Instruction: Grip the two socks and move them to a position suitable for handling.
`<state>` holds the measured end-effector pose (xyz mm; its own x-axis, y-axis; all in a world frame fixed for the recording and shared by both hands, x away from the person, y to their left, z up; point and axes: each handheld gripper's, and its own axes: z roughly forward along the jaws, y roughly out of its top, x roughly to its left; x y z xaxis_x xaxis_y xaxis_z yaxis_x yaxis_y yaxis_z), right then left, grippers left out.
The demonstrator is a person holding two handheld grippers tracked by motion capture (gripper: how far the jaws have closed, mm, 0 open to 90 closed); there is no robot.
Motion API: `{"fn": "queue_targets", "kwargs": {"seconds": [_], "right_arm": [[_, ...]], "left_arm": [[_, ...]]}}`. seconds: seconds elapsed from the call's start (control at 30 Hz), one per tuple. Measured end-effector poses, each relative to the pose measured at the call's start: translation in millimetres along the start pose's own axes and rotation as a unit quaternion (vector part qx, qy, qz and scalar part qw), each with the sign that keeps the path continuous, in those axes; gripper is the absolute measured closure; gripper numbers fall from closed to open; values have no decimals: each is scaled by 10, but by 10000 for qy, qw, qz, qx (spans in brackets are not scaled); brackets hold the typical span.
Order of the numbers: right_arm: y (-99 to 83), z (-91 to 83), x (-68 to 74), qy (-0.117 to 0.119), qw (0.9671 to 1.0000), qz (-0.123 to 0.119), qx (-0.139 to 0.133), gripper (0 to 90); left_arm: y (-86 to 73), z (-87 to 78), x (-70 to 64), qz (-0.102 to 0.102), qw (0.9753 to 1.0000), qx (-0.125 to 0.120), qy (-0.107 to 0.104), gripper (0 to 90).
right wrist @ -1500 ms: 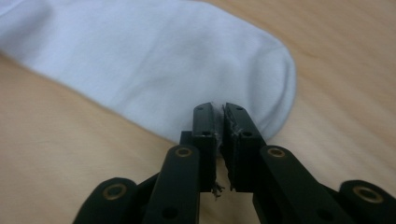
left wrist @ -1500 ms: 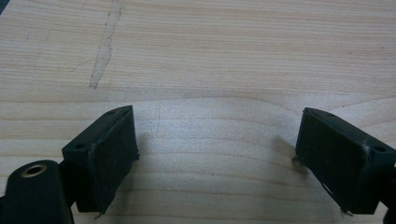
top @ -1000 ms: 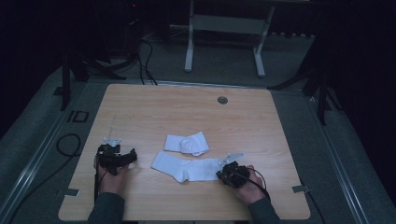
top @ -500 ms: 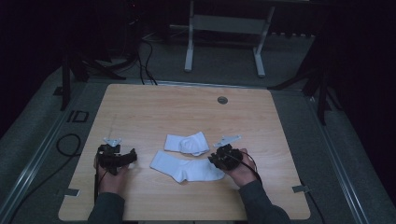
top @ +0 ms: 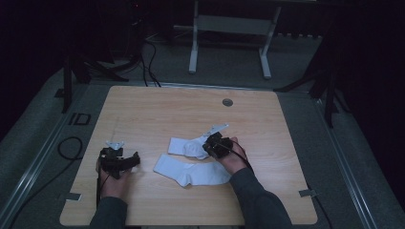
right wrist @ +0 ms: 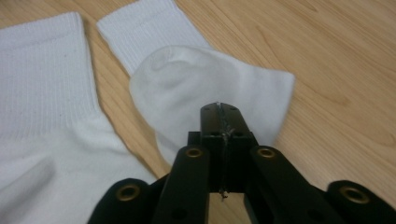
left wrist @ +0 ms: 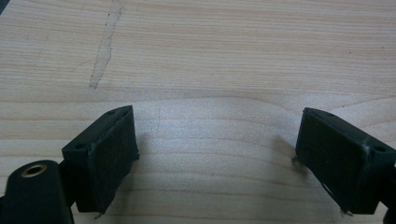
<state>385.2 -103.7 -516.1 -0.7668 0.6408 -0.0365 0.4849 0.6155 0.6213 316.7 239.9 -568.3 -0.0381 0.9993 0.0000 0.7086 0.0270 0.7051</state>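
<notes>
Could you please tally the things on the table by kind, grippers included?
White socks: 2, a folded sock and a flat sock.
Black grippers: 2, the left gripper and the right gripper.
Total: 4.

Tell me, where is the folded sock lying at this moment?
In the high view the folded sock lies near the table's middle, just beyond the flat sock, with the right gripper at its right end.

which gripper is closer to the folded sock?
Right. The right gripper, jaws shut, is over the folded sock. The left gripper, jaws open, sits on bare table well off to its left.
</notes>
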Motion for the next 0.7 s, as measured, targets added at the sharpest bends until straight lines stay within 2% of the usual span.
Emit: {"fn": "queue_targets", "kwargs": {"seconds": [0.2, 0.33, 0.43, 0.7], "right_arm": [[43, 143, 16, -9, 9998, -101, 185, 898], [-40, 259, -3, -15, 9991, -86, 417, 897], [-71, 266, -6, -8, 9991, -86, 419, 897], [-247, 121, -101, 43, 9990, 10, 455, 868]], "left_arm": [[0, 0, 0, 1, 10000, 0, 0, 125], [0, 0, 1, 5, 10000, 4, 0, 125], [0, 0, 0, 3, 10000, 2, 0, 125], [0, -1, 0, 4, 10000, 5, 1, 125]]}}
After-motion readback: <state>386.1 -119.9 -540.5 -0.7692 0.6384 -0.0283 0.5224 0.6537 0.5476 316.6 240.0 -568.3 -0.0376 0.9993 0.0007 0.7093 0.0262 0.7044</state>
